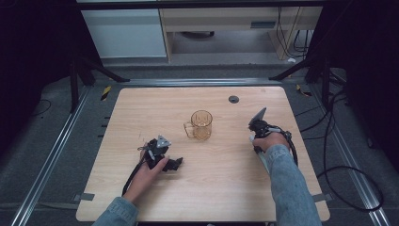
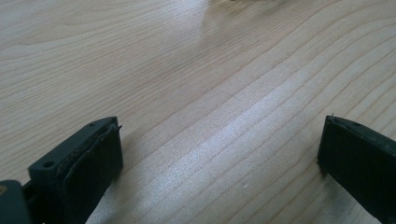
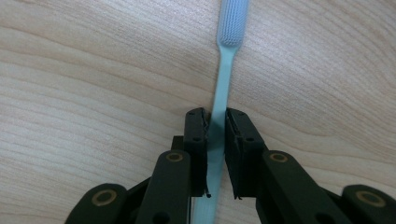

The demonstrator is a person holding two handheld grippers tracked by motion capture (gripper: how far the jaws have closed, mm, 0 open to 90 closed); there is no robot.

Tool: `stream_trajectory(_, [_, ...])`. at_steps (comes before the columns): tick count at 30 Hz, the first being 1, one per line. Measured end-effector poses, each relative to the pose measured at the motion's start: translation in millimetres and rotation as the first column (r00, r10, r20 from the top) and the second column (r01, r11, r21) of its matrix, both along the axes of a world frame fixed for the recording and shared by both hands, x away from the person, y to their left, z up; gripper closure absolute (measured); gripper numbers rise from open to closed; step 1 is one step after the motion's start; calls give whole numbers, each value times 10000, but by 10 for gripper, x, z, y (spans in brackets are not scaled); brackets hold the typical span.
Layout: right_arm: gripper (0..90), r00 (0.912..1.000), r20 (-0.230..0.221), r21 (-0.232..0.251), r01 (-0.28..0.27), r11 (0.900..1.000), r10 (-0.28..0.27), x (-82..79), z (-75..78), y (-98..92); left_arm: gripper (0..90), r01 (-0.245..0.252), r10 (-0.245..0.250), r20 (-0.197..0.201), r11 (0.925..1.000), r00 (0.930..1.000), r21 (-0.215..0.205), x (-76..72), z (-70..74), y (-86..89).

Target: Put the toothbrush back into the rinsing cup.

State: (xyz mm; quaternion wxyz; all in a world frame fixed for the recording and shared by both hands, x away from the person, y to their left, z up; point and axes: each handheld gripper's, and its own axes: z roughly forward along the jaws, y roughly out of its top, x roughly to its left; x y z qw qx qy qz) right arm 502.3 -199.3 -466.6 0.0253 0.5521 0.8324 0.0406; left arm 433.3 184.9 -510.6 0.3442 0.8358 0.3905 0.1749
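Two tongs on the go here, and they're doing very different jobs. The right tongs [image 3: 215,135] are clamped on a pale blue toothbrush [image 3: 223,84], with the jaws pinching the thin handle partway down from the head, so the bristle end sticks out well past the tips. Makes sense to grab it there: the handle is flat and narrow, so the pads get a square bite, and the head stays free to go into something first. The toothbrush looks like it's lying flat on the counter [image 3: 93,70] or just off it, can't really tell which from the right gripper view.

In the high view the right tongs [image 1: 258,126] sit over the right side of the counter, pointing down and away from the person, with the clear amber mug [image 1: 201,125] near the middle, well apart from them. My guess is the toothbrush is meant to end up standing in that mug, which is upright with its mouth open and its handle facing left, so there's nothing in the way of a drop-in from above.

The left tongs [image 1: 175,164] are just parked on the near left part of the counter, jaws spread wide with nothing between them, bare wood in the gap. Probably waiting to steady the mug if it slides
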Motion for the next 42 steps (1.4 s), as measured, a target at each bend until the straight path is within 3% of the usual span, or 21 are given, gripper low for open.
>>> stream_trajectory(4, [798, 9999, 149, 89, 15, 10000, -17, 0, 18, -15, 0, -2, 2, 0, 10000, 10000, -4, 0, 0, 0])
stream_trajectory(9, [798, 9993, 379, 527, -35, 9986, 15, -18, 121, -8, 0, 0, 0, 2, 10000, 10000, -6, 0, 0, -1])
stream_trajectory(10, [799, 9978, 656, 658, -147, 9977, 103, -25, 184, 3, 0, 2, -2, -1, 10000, 10000, -2, 0, 0, -1])
stream_trajectory(11, [799, 9978, 656, 658, -147, 9977, 103, -25, 184, 3, 0, 5, -5, -1, 10000, 10000, 0, 0, 0, 0])
stream_trajectory(12, [799, 9933, 1134, 892, -333, 9955, 230, -45, 279, 23, 0, 4, -4, -3, 10000, 10000, -4, 0, 0, -1])
stream_trajectory(14, [799, 9919, 1248, 1012, -365, 9942, 238, -54, 318, 28, 0, 7, -7, -5, 10000, 10000, -3, 0, 1, -1])
stream_trajectory(17, [799, 9822, 1857, 1337, -525, 9896, 270, -94, 488, 54, 0, 8, -8, -1, 10000, 10000, -4, 0, 0, -1])
stream_trajectory(19, [799, 9692, 2438, 1646, -768, 9834, 349, -117, 594, 63, 0, 10, -10, -6, 10000, 10000, -2, 0, 1, -1])
stream_trajectory(20, [799, 9668, 2536, 1728, -780, 9819, 322, -124, 615, 71, 0, 8, -8, -4, 10000, 10000, -5, 0, 0, -1])
stream_trajectory(22, [799, 9497, 3097, 2058, -1151, 9718, 469, -147, 679, 95, 0, 15, -15, -1, 10000, 10000, -5, 1, 0, -1])
stream_trajectory(24, [799, 9391, 3400, 2174, -1305, 9673, 502, -162, 708, 107, 0, 22, -22, -2, 10000, 10000, -6, 0, 0, 0])
stream_trajectory(27, [799, 9125, 4043, 2653, -1819, 9469, 620, -204, 768, 132, 0, 32, -32, -30, 10000, 10000, -36, -1, -1, 0])
stream_trajectory(31, [799, 8903, 4452, 2956, -2472, 9228, 959, -303, 827, 184, 0, 39, -39, -30, 10000, 10000, -29, -1, -1, 1])
stream_trajectory(34, [799, 8667, 4855, 3235, -2996, 8975, 1144, -407, 885, 261, 0, 58, -58, -38, 10000, 10000, -5, -1, 1, 3])
stream_trajectory(35, [799, 8557, 5012, 3215, -3226, 8903, 1291, -434, 894, 290, 0, 43, -43, -31, 10000, 10000, -23, -1, 0, 1])
stream_trajectory(37, [800, 8417, 5165, 3166, -3585, 8782, 1574, -485, 906, 363, 0, 41, -41, -29, 10000, 10000, -25, -1, 0, 1])
stream_trajectory(42, [799, 8206, 5453, 3312, -3985, 8553, 1711, -579, 904, 503, 0, 46, -46, -31, 10000, 10000, -24, -1, 0, 1])
